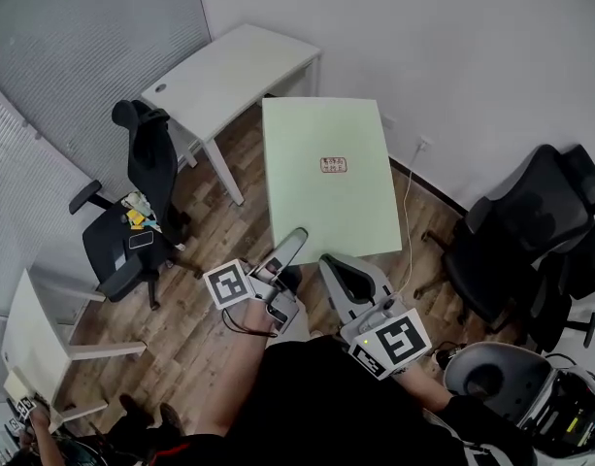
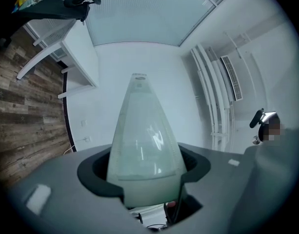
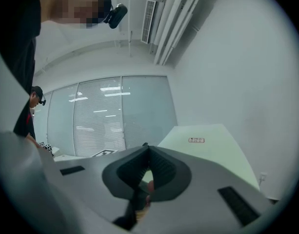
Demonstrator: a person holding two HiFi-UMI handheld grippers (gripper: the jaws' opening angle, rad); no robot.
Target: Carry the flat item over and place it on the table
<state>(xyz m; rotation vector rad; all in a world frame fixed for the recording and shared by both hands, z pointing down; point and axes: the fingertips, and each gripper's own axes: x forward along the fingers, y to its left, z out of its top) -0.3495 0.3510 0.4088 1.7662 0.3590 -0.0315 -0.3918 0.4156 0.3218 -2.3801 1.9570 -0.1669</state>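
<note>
Left jaws: the left gripper was clamped on the near edge of the flat board, which filled the gap between them.
Right jaws: the right gripper had its ribbed pads pressed together with nothing between them, just beside the board's near edge.
Far left: a black office chair stood on the wood floor with small items on its seat.
Left of centre: a white desk ran back towards the wall.
Centre: the pale green board was held out in front of the person, above the floor, with a small red label on its top face.
Board and desk: the board's far left corner showed near the desk's end; I couldn't tell whether they touched.
Right: black chairs stood by the wall, well apart from the board.
</note>
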